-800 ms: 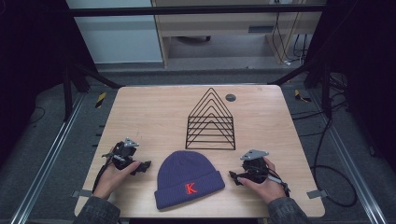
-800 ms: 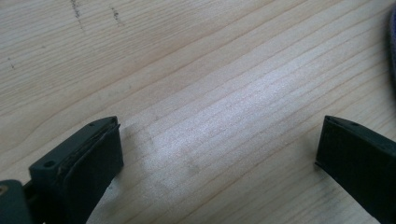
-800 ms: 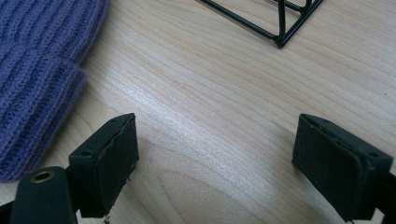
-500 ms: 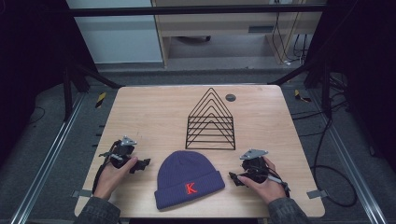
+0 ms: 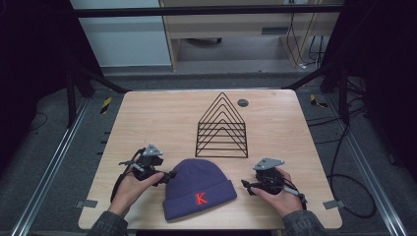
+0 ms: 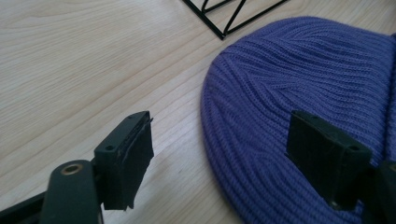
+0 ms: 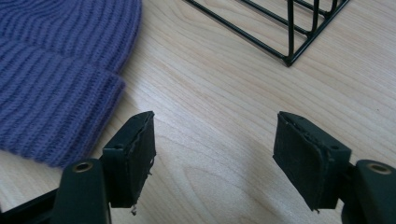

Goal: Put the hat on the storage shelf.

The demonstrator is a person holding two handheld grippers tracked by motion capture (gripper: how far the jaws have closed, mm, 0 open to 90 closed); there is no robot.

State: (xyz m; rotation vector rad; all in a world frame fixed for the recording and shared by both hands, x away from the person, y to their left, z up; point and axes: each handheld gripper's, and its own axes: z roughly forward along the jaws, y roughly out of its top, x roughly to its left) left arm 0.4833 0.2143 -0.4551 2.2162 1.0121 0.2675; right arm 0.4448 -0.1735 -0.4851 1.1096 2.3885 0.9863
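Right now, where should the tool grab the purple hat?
Probably the hat's rounded side edge, coming in low from its left. It lies flat, and the left tool already stands open astride that edge, one pad over the knit, one over the table.

Desk: light wood top w/ rounded corners, pale grain running across. On it: purple knit beanie lying flat near the front edge, approx centre, cuff toward the front w/ a red "K" on it. Behind it, just apart, black wire rack standing upright – nested triangle frames on a rectangular base, mid-desk. Small dark round disc near the back edge, just right of the rack's peak. Bare wood left & right of the rack. In the right gripper view the beanie cuff and the rack corner sit apart, wood between.
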